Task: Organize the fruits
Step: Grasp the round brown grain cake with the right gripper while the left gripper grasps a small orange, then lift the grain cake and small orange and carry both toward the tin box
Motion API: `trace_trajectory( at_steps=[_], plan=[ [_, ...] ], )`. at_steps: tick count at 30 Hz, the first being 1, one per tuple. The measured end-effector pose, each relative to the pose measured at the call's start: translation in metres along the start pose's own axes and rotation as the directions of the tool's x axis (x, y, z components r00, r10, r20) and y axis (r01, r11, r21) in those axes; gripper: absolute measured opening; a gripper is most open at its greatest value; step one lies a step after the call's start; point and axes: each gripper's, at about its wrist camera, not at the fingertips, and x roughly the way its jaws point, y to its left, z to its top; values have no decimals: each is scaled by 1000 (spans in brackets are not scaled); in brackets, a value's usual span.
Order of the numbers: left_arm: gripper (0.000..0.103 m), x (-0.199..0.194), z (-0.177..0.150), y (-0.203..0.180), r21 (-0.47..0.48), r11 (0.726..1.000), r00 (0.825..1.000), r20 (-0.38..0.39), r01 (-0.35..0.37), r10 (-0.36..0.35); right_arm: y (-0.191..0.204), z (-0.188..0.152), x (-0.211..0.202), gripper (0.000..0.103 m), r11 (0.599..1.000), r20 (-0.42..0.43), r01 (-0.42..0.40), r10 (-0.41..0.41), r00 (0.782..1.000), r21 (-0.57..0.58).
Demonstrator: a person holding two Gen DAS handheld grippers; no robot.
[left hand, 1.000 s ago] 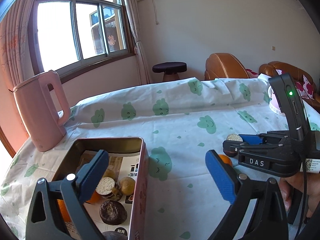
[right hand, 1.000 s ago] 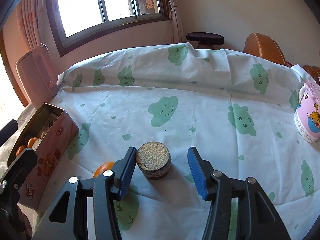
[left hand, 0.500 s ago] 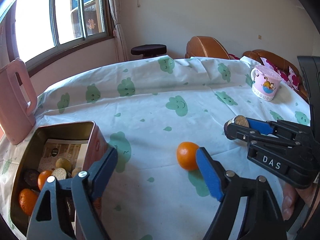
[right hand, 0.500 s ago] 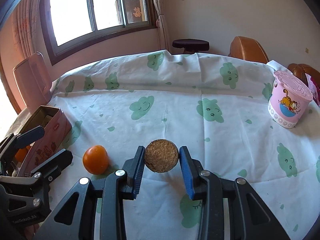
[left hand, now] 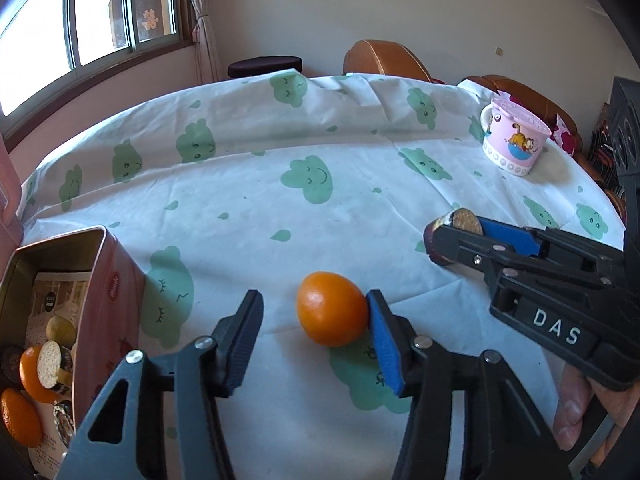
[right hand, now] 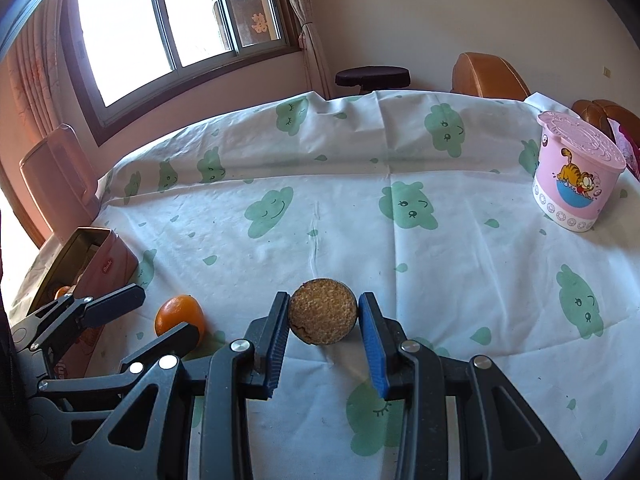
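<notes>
Jaws of the left gripper (left hand: pixel 316 330) are spread wide, and an orange (left hand: pixel 331 308) is framed between them on the tablecloth (left hand: pixel 320 152); the blue right pad (left hand: pixel 383 344) is pressed against the fruit at its 3 o'clock side, while the other pad is kept apart from it. Jaws of the right gripper (right hand: pixel 323 338) are clamped on a halved fruit (right hand: pixel 322 311), dark-skinned with a grainy tan cut face turned toward the camera. In the left wrist view that gripper (left hand: pixel 460 232) is seen at 3 o'clock, with the same halved fruit (left hand: pixel 460 221) held at its tip; whether the fruit is lifted clear of the cloth or resting on it cannot be told for certain.

An open tin box (left hand: pixel 120 292) is found at 9 o'clock of the left view, and several oranges and cut fruit halves are kept inside it. A pink cartoon mug (left hand: pixel 514 142) is placed at 2 o'clock, well apart from the fruit. In the right wrist view the orange (right hand: pixel 180 316) is seen at 9 o'clock of the held fruit, between the left gripper's fingers (right hand: pixel 114 306), with the tin box (right hand: pixel 108 264) just beyond and a pink kettle (right hand: pixel 60 184) at 10 o'clock.
</notes>
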Motion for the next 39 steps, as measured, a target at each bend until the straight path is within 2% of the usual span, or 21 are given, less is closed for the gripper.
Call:
trace_trajectory(
  at_steps=[2, 9, 14, 21, 39],
  plan=[
    [35, 2, 0, 4, -19, 1000, 1000, -10, 23, -23, 0, 0, 0, 37, 1000, -1, -4, 4, 1000, -2],
    [35, -2, -2, 15, -80, 995, 999, 11, 51, -51, 5, 0, -3, 37, 999, 10, -30, 31, 999, -32],
    [35, -6, -2, 21, -110, 993, 999, 36, 44, -41, 12, -2, -11, 37, 997, 47, -48, 51, 998, -67],
    [35, -16, -2, 23, -114, 993, 996, 90, 32, -22, 18, -3, -20, 37, 993, 91, -64, 74, 993, -102],
    [35, -40, -5, 14, -72, 997, 977, 210, -16, 30, 16, -4, -31, 37, 991, 151, -82, 97, 984, -103]
  ],
)
